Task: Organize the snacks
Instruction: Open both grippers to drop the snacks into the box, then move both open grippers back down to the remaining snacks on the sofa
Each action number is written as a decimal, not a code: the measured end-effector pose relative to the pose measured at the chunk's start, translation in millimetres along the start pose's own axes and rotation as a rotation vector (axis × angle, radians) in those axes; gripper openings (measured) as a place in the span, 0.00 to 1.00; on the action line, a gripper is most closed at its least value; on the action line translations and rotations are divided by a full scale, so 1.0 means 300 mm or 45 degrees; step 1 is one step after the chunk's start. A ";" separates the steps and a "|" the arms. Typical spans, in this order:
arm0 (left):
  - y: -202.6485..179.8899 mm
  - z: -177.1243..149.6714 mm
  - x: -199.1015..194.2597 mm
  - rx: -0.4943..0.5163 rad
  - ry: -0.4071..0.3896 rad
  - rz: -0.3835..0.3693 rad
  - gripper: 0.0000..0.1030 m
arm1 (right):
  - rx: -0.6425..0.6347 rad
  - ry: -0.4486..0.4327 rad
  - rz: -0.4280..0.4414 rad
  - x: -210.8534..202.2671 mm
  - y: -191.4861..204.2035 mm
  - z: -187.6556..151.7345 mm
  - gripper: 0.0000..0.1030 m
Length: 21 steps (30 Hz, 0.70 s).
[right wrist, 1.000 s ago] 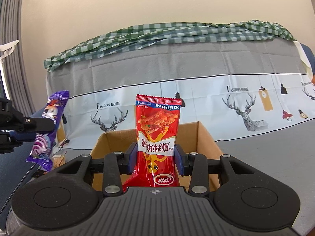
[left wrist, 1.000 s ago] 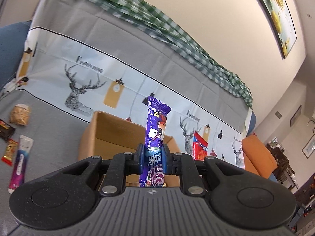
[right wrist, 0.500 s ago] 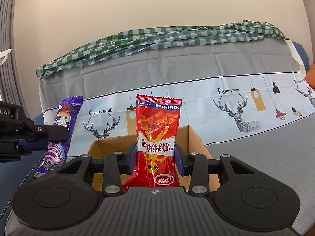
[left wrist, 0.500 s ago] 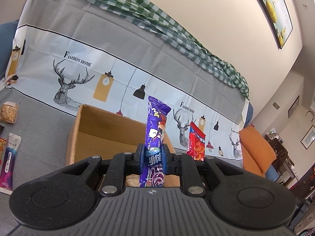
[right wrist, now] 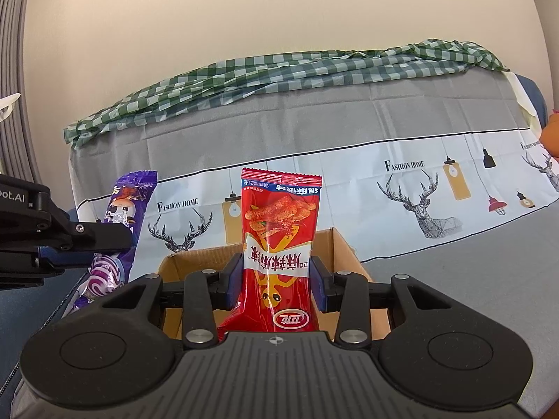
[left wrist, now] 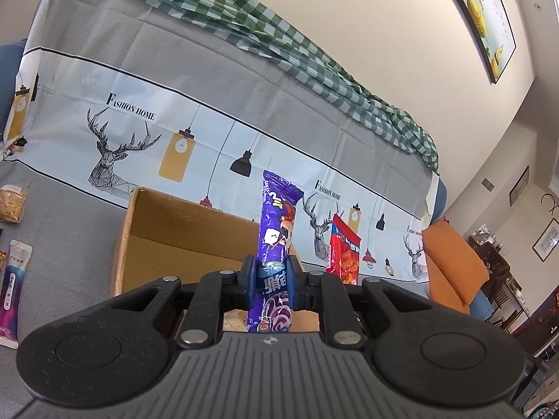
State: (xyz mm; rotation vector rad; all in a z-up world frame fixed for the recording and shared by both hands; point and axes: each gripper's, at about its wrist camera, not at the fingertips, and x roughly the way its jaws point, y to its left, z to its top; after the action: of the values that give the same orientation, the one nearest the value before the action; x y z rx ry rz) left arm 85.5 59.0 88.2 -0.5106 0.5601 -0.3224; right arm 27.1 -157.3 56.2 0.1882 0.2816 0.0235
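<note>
On my left camera, my left tongs (left wrist: 270, 276) pinch a purple pack (left wrist: 276, 241), long axis upright, above the box (left wrist: 181, 237); the cloth (left wrist: 209, 132) reads "FASHION HOME". On my right camera, my right tongs (right wrist: 276, 276) pinch a red pack (right wrist: 279, 244) upright, its print upside down, over the same box (right wrist: 344, 248).

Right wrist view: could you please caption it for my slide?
Right gripper holds red snack packet upright over open cardboard box.
</note>
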 end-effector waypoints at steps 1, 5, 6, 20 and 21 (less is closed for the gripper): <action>-0.002 0.001 0.001 0.001 0.001 -0.001 0.18 | 0.000 0.001 0.002 0.002 -0.001 0.002 0.40; -0.011 0.007 0.002 0.005 0.008 -0.013 0.20 | -0.005 0.023 0.022 0.004 0.002 0.000 0.48; -0.012 0.007 0.002 0.006 0.008 -0.011 0.29 | -0.014 0.030 0.022 0.006 0.006 0.000 0.53; 0.067 -0.043 -0.118 0.055 -0.122 0.029 0.38 | -0.102 0.036 0.032 0.003 0.076 -0.018 0.64; 0.087 -0.052 -0.134 0.058 -0.128 0.021 0.38 | -0.112 0.033 0.034 -0.001 0.084 -0.022 0.64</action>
State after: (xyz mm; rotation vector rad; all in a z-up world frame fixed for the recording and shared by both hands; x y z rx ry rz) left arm 48.2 91.7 79.7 -0.4752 0.4586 -0.2916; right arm 25.2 -131.3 54.8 0.1043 0.3034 0.0648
